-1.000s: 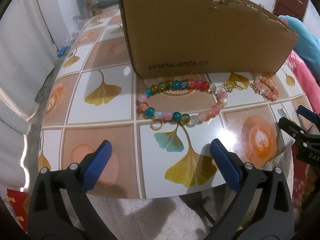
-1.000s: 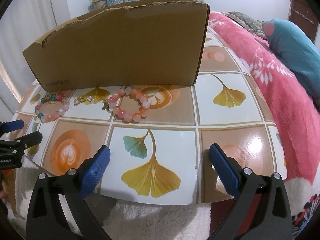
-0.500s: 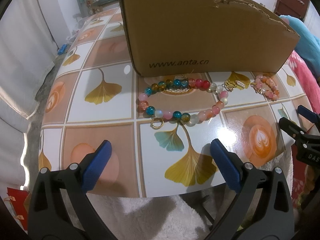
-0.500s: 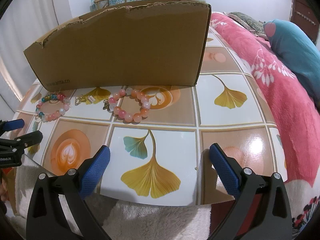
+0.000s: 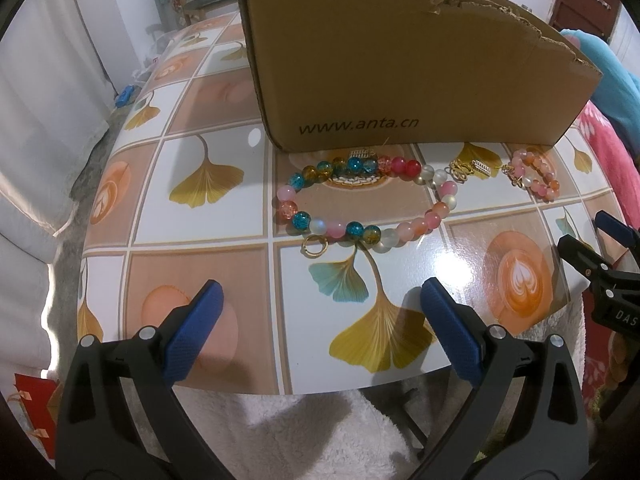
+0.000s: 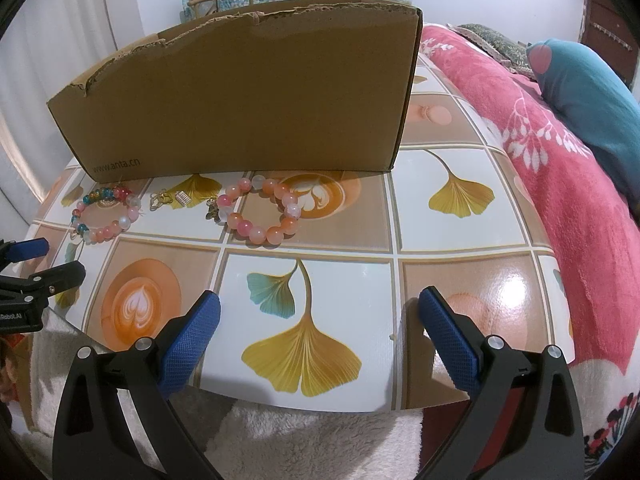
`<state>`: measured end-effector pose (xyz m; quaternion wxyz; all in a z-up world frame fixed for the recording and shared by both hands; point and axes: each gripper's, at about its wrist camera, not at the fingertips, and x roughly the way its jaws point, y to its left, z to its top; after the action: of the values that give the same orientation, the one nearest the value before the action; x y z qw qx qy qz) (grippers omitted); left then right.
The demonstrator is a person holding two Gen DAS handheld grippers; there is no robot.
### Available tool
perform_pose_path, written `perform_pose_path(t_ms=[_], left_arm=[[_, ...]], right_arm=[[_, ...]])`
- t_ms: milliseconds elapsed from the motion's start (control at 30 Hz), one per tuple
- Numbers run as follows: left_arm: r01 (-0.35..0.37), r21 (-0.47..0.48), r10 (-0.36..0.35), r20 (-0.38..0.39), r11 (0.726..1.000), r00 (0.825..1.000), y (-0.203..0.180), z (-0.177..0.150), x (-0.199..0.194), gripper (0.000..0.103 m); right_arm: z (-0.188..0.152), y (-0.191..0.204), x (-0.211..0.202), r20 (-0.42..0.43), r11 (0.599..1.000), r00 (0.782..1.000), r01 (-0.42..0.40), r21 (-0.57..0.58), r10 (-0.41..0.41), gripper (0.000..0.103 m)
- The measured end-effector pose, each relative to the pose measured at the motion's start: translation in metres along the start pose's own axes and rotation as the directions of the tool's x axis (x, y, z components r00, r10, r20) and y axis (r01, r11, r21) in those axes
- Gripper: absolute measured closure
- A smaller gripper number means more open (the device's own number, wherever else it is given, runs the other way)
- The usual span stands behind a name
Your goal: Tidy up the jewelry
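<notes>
Little has moved since the earlier frames: both grippers sit a touch closer to the table, and every piece of jewelry lies where it did. On the tiled, leaf-patterned table [image 5: 208,240] a torn cardboard box [image 5: 400,64] stands upright, and the jewelry lies in a row just in front of it. A multicolored bead bracelet [image 5: 360,204] rests ahead of the left gripper [image 5: 320,332], whose blue-padded jaws are spread wide and empty, with a small gold ring [image 5: 315,247] touching the bracelet's near edge. Further right lie small gold pieces [image 5: 472,168], possibly earrings or clasps, too small to tell. A pink bead bracelet [image 6: 260,212] lies ahead and slightly left of the right gripper [image 6: 320,332], which is likewise wide apart and holds nothing. By the look of it, organizing has not begun: nothing is gripped, every visible piece is still on the table, and the box's inside is hidden.
</notes>
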<state>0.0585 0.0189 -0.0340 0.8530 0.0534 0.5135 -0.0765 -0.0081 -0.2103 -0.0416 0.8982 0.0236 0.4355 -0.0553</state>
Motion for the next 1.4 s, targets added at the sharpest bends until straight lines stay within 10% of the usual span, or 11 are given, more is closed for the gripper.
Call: perform_pose_path(t_ms=[733, 1133, 1400], left_arm=[[0.026, 0.078, -0.033, 0.090, 0.997, 0.995, -0.002, -0.009, -0.010, 0.007], [0.039, 0.141, -0.084, 0.326, 0.989, 0.942, 0.008, -0.001, -0.051, 0.007], [0.072, 0.150, -0.119, 0.335, 0.986, 0.935, 0.012, 0.004, -0.047, 0.008]], right_arm=[[-0.002, -0.004, -0.013, 0.062, 0.998, 0.996, -0.066, 0.017, 0.065, 0.007], [0.021, -0.003, -0.049, 0.174, 0.988, 0.975, -0.145, 0.049, 0.134, 0.007], [0.040, 0.021, -0.044, 0.161, 0.948, 0.940, -0.314, 0.051, 0.302, 0.007]])
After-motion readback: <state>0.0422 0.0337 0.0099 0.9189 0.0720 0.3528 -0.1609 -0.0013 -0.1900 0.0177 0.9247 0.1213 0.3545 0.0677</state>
